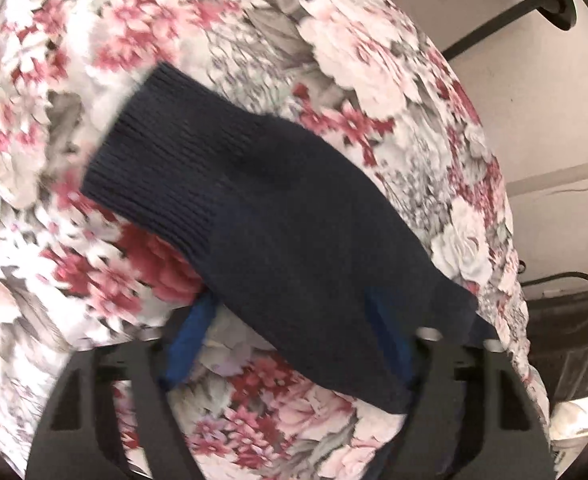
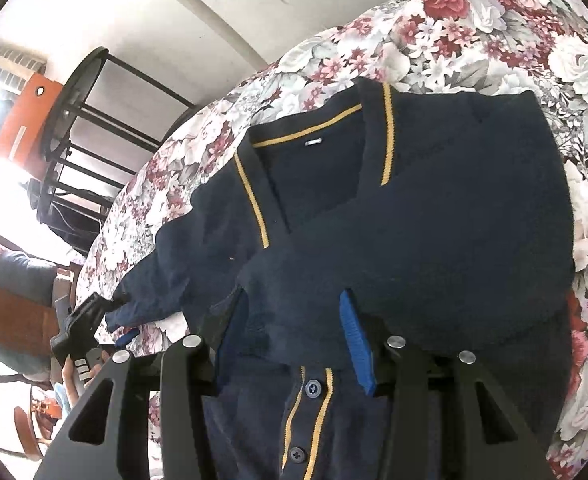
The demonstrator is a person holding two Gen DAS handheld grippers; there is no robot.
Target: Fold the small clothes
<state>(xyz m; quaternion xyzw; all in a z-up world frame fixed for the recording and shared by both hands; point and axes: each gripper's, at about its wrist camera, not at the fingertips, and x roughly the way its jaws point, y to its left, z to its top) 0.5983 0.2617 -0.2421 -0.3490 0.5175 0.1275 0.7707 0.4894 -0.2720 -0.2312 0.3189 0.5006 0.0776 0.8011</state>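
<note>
A navy cardigan (image 2: 434,220) with yellow trim lies on a floral bedspread (image 2: 494,20), one sleeve folded across its chest. That fold runs down between the blue pads (image 2: 358,344) of my right gripper (image 2: 289,316), whose jaws stand apart above the buttoned front. In the left wrist view the other sleeve (image 1: 253,208) stretches away, ribbed cuff (image 1: 145,140) at the far end. My left gripper (image 1: 289,312) straddles it. The sleeve drapes over the right pad (image 1: 386,332), and bedspread (image 1: 334,60) shows between the sleeve and the left pad. The left gripper (image 2: 89,316) also shows at the sleeve's end.
The bed's edge falls away on the right of the left wrist view. Black metal bars (image 1: 494,20) stand against the wall behind it. A black metal frame (image 2: 93,120) and an orange box (image 2: 25,120) stand beyond the bed, and a hand (image 2: 73,376) holds the left gripper.
</note>
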